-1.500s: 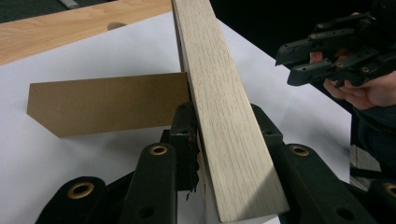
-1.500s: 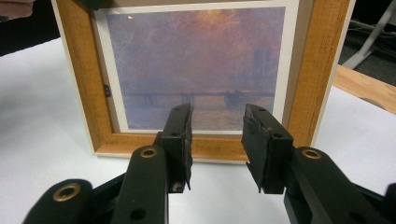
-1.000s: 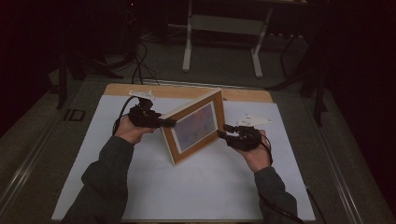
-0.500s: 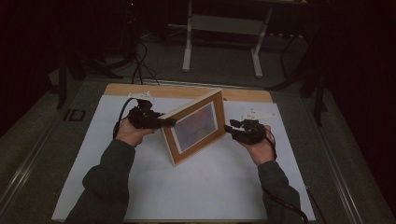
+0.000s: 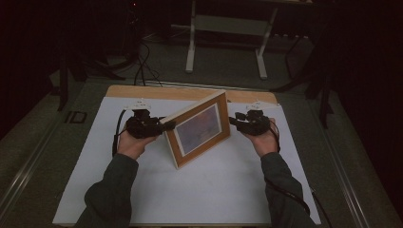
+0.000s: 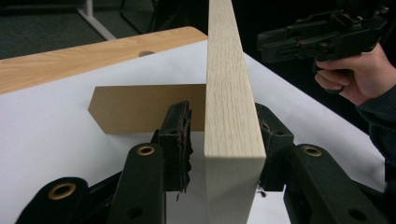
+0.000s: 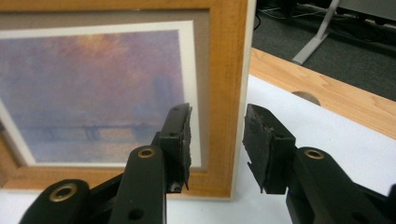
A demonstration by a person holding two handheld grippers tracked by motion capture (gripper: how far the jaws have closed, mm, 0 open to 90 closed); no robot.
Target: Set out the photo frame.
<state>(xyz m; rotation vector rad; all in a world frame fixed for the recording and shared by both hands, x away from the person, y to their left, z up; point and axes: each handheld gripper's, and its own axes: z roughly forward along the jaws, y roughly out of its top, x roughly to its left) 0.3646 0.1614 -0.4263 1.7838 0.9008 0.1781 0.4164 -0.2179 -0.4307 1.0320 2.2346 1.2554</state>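
The left gripper (image 5: 167, 125) has just been opening around the picture frame (image 5: 199, 128), fingers now apart. The right gripper (image 5: 234, 121), fingers apart, has drawn clear. The frame stands on the bench (image 5: 228, 190), seemingly released.

The room is looking dim in the high view, and the floor and the far corners are fading into black. Light is falling from above onto the white sheet (image 5: 199, 185) on the bench (image 5: 142, 91), so that part is showing brightest. The picture frame (image 5: 197, 128) is throwing a soft shadow on the sheet beside it. The high view is looking a bit grainy. In both gripper views the light is looking brighter and even, the black jaws up close are looking a little soft, and the painting is looking hazy.
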